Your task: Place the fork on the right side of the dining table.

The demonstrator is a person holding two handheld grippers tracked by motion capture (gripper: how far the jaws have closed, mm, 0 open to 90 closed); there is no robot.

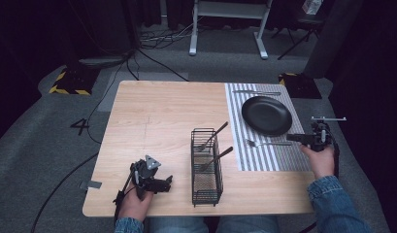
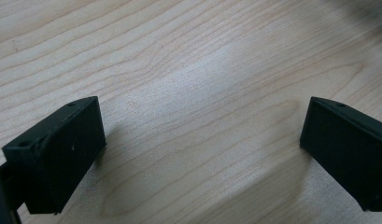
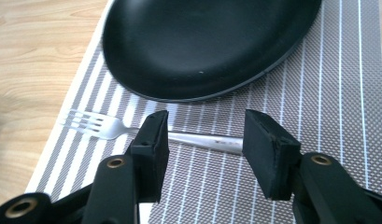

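The shiny metal fork (image 3: 132, 131) lies flat on the striped placemat (image 3: 319, 116) just beside the black plate (image 3: 202, 46), under the right gripper's (image 3: 205, 135) apart, empty fingers; it looks light, stiff and slippery, so pinch its thin handle.

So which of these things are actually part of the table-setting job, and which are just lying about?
In the job:
- fork on the striped placemat, lying between the right gripper's open jaws
- black plate
- wire cutlery basket with two utensils
- knife beyond the plate

Just about:
- left gripper, open over bare table
- floor cables
- white desk frame
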